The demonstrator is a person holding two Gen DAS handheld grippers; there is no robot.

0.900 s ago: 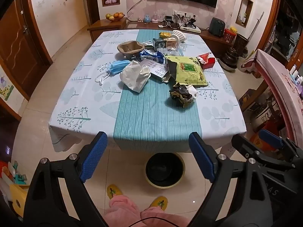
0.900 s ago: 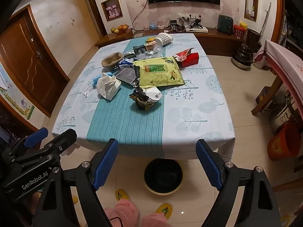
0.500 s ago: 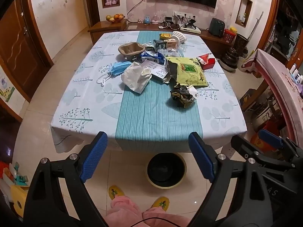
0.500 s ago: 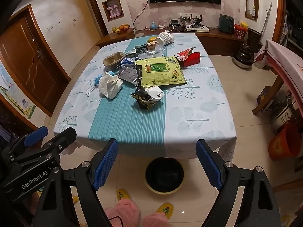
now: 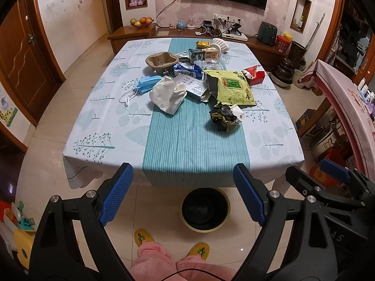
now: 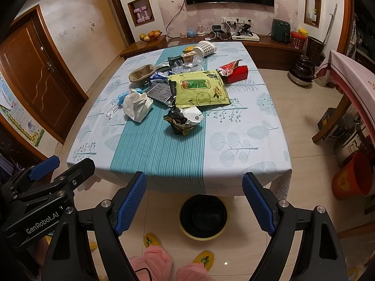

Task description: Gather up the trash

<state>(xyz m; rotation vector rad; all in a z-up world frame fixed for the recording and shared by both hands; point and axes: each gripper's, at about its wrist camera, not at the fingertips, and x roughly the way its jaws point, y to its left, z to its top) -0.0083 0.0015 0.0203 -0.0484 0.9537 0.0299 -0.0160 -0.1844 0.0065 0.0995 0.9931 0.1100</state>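
- Left wrist view: we hold the left gripper (image 5: 182, 194) short of the near edge of the table (image 5: 98, 126), its blue pads spread wide with nothing between them.
- In the right wrist view the right gripper (image 6: 194, 205) is likewise released and empty, hanging over the floor in front of the table.
- The trash lies in a loose pile on the far half of the table: a crumpled black-and-white wrapper (image 6: 184, 119) nearest us on the teal stripe, a white crumpled paper bag (image 5: 167, 94) to its left, and a blue face mask (image 5: 146, 84) just beyond that bag.
- Behind these we see a yellow-green snack bag (image 6: 201, 89), a red packet (image 6: 234, 72), a brown pulp tray (image 5: 161, 62) and a tipped checked paper cup (image 6: 205, 48), with smaller cartons and wrappers among them.
- A black-lined bin (image 5: 205, 209) stands on the floor under the table's near edge, almost straight below both grippers and just ahead of our slippers (image 5: 143, 236).
- We judge the task to be at its very start: nothing is grasped and we see no litter in the bin.
- The next move calls for reaching forward over the table edge to the nearest piece, probably the crumpled wrapper, closing the pads on a raised fold, then carrying it back and dropping it over the bin.
- The wrapper looks light and springy, so a firm pinch seems wise.
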